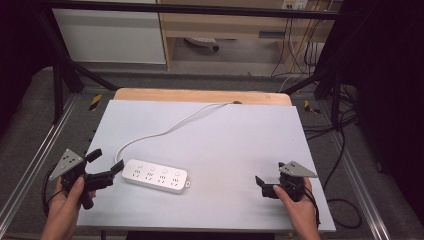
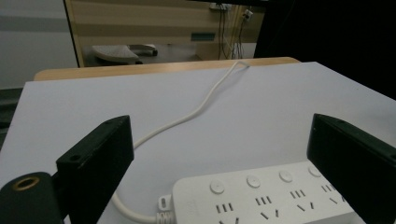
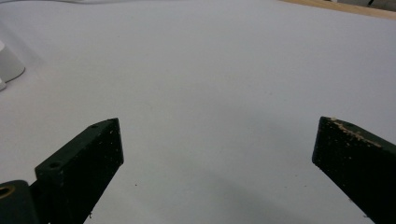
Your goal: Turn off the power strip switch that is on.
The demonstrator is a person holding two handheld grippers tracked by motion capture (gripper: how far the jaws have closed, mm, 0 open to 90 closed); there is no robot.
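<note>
Spreading across the middle of the high view, the pale grey tabletop [image 1: 225, 145] carries a white power strip [image 1: 155, 176] lying flat in the lower left of the frame, its long side running left to right with a slight downward slant. It holds no plugs: each of its four socket groups, every one with a round button above it, is bare. Its white cord [image 1: 165, 131] leaves the left end, loops up and curves toward the upper middle of the frame, ending at the tabletop's far wooden edge. At the lower left the left gripper [image 1: 106, 165] is held in a hand, jaws wide apart and closed on nothing, just beside the strip's left end; in the left gripper view the strip [image 2: 261, 198] sits low between the two black jaws, not touched by either. At the lower right the right gripper [image 1: 267, 181] is held over bare tabletop, well apart from the strip, its jaws likewise spread wide and holding nothing.
</note>
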